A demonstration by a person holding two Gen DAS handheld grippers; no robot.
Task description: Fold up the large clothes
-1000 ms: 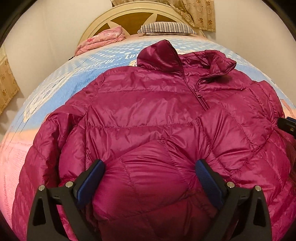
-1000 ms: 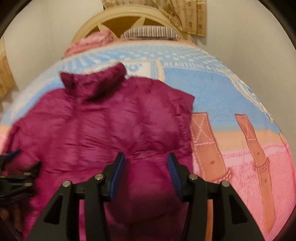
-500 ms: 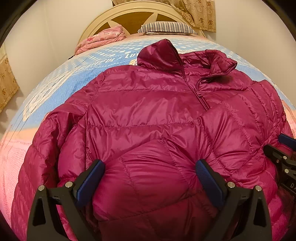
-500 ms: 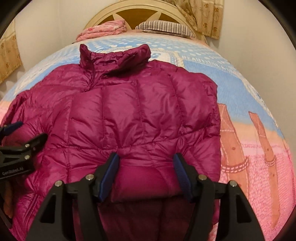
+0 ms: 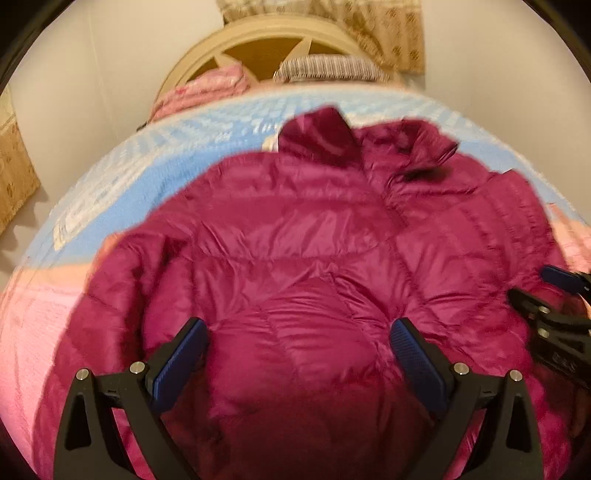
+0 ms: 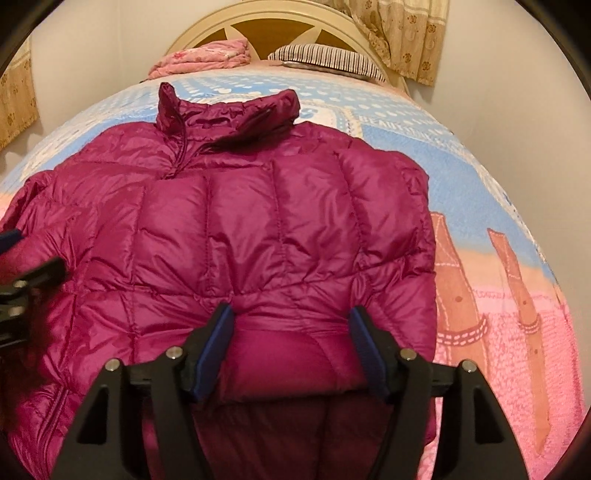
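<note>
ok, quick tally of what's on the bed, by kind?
Jacket: 1
Striped pillow: 1
Folded pink bedding: 1
Total: 3, all on the blanket.

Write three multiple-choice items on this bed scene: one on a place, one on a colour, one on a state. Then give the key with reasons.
1. Where does the jacket lie?
A. On the bed
B. On a chair
C. On the floor

2. What colour is the jacket?
A. Black
B. Magenta
C. Green

3. How is the jacket's collar?
A. Cut off
B. Tucked out of sight
C. Standing up, near the striped pillow

Key: 1 A, the printed bedspread shows all round it. 2 B, its quilted shell is magenta in both views. 3 C, the collar rises at the jacket's far end, toward the headboard.
</note>
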